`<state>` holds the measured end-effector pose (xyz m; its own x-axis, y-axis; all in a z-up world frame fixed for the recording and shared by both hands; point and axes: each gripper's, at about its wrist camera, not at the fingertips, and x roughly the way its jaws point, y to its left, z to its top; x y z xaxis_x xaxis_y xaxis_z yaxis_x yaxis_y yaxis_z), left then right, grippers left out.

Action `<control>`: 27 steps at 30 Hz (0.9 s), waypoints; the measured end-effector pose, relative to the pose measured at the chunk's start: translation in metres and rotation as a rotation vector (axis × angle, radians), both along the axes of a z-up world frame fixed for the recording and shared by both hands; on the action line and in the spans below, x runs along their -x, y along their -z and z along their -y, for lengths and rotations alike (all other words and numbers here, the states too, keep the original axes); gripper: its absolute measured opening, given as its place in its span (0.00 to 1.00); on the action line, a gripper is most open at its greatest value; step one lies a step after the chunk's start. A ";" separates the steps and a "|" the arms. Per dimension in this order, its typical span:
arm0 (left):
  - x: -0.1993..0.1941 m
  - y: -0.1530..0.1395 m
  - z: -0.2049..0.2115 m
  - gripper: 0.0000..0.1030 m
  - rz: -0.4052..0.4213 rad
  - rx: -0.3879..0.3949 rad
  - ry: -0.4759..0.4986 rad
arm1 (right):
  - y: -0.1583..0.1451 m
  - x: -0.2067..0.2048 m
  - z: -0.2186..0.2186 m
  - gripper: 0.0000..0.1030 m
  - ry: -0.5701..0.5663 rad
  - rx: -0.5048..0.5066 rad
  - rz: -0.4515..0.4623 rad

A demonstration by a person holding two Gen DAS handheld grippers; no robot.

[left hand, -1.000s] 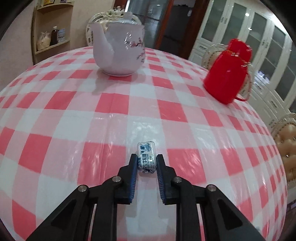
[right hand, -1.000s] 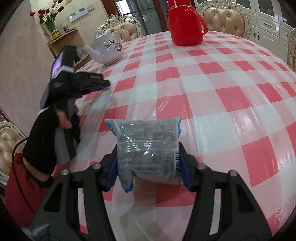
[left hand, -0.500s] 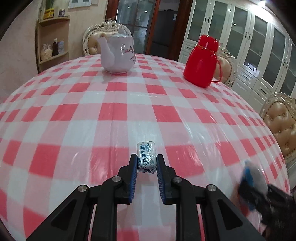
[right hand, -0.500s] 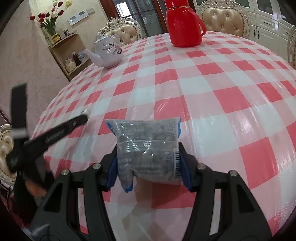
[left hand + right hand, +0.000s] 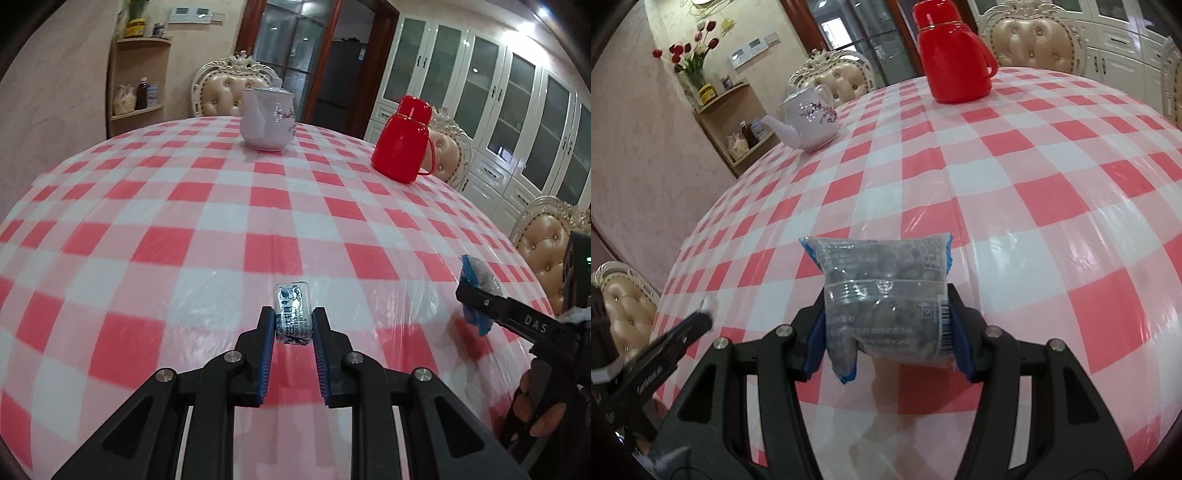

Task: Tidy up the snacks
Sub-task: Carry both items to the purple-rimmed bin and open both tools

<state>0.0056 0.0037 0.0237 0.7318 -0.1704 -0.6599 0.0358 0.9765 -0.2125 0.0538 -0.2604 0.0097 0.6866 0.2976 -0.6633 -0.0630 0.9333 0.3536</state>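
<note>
Nearest to hand, the left tool [image 5: 293,332] was clenched on a small white-and-blue wrapped candy [image 5: 293,314], its blue pads pressing both sides of the wrapper, the candy raised just above the desk near its front edge. The right tool [image 5: 888,325] gripped a clear plastic snack packet with blue sealed ends [image 5: 882,295] across its middle, also held clear of the cloth. I judged both snacks were being carried to one spot, with no tray or bowl in sight. To do it well, each hand should come down gently before letting go, since the glossy cloth looked slick and the little candy could skid or roll. The soft packet bulged between the pads, so a firmer squeeze risked crushing what was inside. Setting the two close together, but not touching, would suit.

The round desk [image 5: 207,236] wore a shiny red-and-white checked cover. Towards its far edge stood a white porcelain teapot with pink blossoms [image 5: 267,123] and, well apart, a red plastic thermos jug [image 5: 400,146]. Beyond were cream tufted chairs [image 5: 231,88], white glass-fronted cabinets [image 5: 517,122] and a corner shelf [image 5: 138,77].
</note>
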 end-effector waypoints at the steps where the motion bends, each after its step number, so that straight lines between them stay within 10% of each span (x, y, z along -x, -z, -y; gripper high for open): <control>1: 0.004 0.000 -0.003 0.21 0.001 0.005 -0.003 | 0.000 0.002 -0.001 0.58 -0.001 -0.006 -0.002; 27: 0.157 -0.023 -0.103 0.21 0.087 -0.005 -0.169 | -0.012 0.120 -0.165 0.58 -0.412 -0.053 0.045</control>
